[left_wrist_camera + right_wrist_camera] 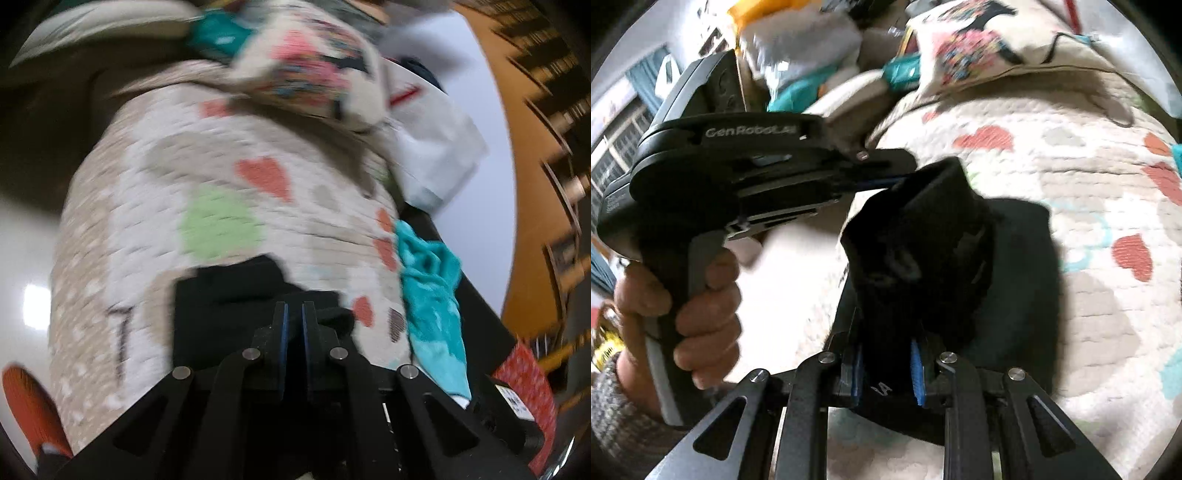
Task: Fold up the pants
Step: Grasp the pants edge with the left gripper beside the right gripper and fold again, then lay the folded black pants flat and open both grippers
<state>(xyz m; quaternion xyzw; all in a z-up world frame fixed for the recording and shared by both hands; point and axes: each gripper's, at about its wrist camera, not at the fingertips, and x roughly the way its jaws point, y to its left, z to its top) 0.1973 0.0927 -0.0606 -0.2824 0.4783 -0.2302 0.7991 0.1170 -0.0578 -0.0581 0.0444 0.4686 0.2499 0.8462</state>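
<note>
Both grippers grip black pants (923, 236) above a quilted bed cover (1052, 155) printed with hearts and blobs. Right gripper (888, 369): jaws narrow, blue pads clamped on a thick bunch of the black cloth that rises straight out of the jaws and drapes ahead of them; the rest of the garment lies dark on the quilt just beyond and to the right of the jaws. Left gripper (886, 181), seen from the right wrist view with a hand (683, 295) around its grip, comes in from the left above the right jaws, its tip pinching the upper edge of the same fold. In the left wrist view, left gripper (293, 314) has jaws nearly together, only a thin slit showing; black cloth (229, 295) sits right at and ahead of the tips, so likely a thin edge is pinched, though blur hides the contact itself. Two separate holds on one edge probably serve to lift and carry that edge over for a fold. Far ahead of the jaws: a patterned pillow (314, 66); right of the left jaws, a teal cloth (432, 295). Fold looks early, cloth bunched, not flat.
</note>
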